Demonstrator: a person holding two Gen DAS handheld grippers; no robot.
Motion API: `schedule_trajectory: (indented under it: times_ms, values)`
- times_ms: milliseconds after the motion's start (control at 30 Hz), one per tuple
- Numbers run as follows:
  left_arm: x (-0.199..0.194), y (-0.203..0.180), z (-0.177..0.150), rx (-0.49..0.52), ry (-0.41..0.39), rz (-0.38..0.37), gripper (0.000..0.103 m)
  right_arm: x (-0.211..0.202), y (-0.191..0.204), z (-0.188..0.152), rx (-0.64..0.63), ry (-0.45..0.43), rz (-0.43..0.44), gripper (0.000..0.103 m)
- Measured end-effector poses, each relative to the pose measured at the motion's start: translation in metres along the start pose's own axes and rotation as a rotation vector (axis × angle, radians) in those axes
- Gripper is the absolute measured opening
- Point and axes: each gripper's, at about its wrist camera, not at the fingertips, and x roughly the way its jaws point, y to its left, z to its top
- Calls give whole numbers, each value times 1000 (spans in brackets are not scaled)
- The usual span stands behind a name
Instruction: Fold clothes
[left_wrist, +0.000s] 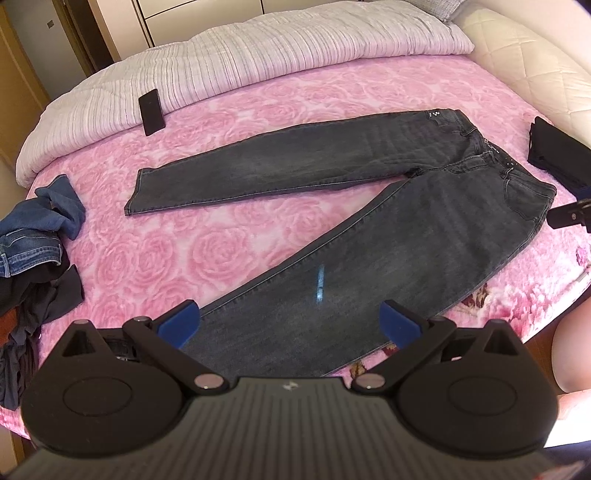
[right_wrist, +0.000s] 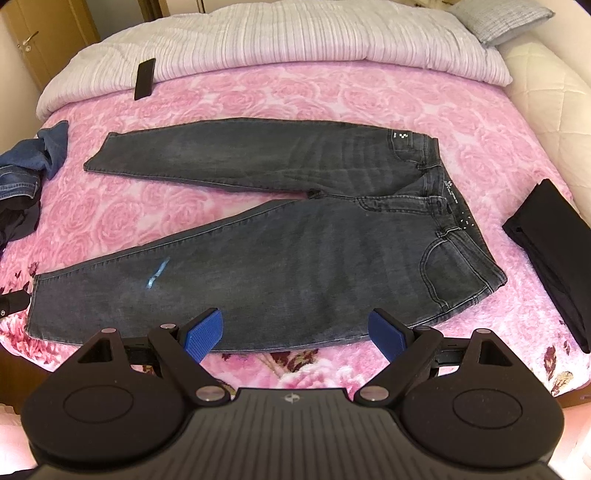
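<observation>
Dark grey jeans (left_wrist: 388, 229) lie flat on the pink rose bedspread (left_wrist: 177, 243), legs spread apart in a V, waistband to the right. The near leg carries a pale blue streak (left_wrist: 320, 284). My left gripper (left_wrist: 290, 323) is open above the hem end of the near leg, nothing between its blue pads. In the right wrist view the same jeans (right_wrist: 314, 251) fill the middle, and my right gripper (right_wrist: 295, 332) is open over the near edge of the thigh. Part of the right gripper (left_wrist: 570, 214) shows at the right edge of the left wrist view.
A black phone (left_wrist: 151, 112) lies at the edge of the white quilt (left_wrist: 258, 55). A heap of blue jeans and dark clothes (left_wrist: 33, 236) sits at the left. A folded black garment (right_wrist: 554, 254) rests at the right. The bed's near edge runs just under both grippers.
</observation>
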Motion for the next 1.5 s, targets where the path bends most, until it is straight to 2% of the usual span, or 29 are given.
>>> schedule_trajectory:
  times_ms: [867,933,1067,1167,1500]
  values:
    - [-6,-2,-32,-57,21,52,102,23,6,-6,-59,49,44,88]
    - [-3,-5,-39,-26,12,74,102,25,4,-10,-58,37,42,88]
    - [15,-14,-67,137,19,143,102,34,-4,-20,-96,16,6,88]
    - [35,-20,-92,275,42,161,102,47,-10,-29,-160,21,-32,88]
    - [109,-19,-146,587,63,127,102,113,-30,-49,-347,56,-124,88]
